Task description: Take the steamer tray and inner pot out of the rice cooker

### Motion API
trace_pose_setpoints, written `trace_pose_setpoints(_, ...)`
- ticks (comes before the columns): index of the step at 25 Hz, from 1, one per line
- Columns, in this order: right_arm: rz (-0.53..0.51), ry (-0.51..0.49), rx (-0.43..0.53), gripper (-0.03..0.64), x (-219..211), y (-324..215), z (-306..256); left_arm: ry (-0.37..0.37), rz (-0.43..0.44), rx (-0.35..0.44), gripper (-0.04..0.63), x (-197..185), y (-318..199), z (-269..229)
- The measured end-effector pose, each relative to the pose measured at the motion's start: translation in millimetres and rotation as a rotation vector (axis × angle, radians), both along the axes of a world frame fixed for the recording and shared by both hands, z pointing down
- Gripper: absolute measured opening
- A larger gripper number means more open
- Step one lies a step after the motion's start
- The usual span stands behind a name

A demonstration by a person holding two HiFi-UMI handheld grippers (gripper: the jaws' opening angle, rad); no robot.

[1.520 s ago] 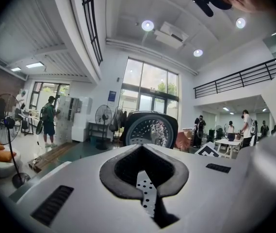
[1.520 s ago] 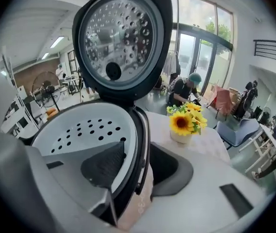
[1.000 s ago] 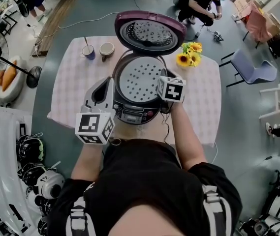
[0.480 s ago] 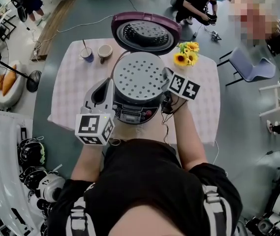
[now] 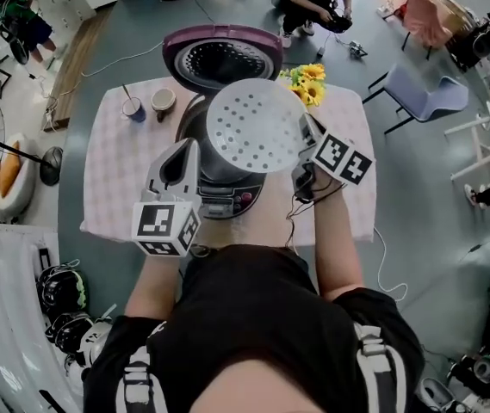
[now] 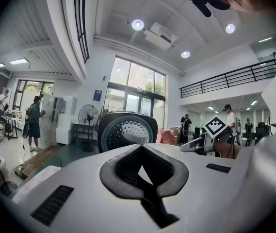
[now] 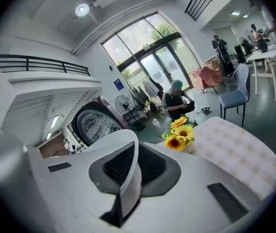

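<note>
White perforated plastic steamer tray (image 5: 253,126): held in the air over the cooker's mouth, offset toward its right side, touching only the jaws that grip it
Right gripper (image 5: 307,136): clenched on the tray's right rim, with the thin white edge pinched between its pads
Left gripper (image 5: 186,149): jaws pressed together on nothing, hovering beside the cooker's left shoulder
Grey rice cooker (image 5: 227,198): purple lid (image 5: 221,54) raised, standing on the checked tablecloth (image 5: 115,170)
Inner pot: hidden beneath the tray, judged to be still inside the cooker
Risk, slip: a one-sided pinch on a thin rim may let the tray pivot or drop back into the cooker
Risk, collision: yellow sunflowers (image 5: 307,83) stand just beside the tray's far edge, so a rightward swing could topple them
</note>
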State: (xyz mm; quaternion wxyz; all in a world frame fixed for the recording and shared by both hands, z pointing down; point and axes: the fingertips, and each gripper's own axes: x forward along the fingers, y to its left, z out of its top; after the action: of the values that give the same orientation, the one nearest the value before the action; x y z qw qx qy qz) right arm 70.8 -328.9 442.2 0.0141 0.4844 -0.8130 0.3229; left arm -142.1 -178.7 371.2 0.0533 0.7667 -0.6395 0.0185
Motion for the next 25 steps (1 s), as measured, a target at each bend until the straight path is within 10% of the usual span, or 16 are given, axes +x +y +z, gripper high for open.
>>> trace_pose_setpoints(25, 0.572, -0.010, 0.078, 0.026, 273.9, 1.4, 17.1, -0.016, 0.289, -0.031, 0.003, 150.0, -52.8, 5.0)
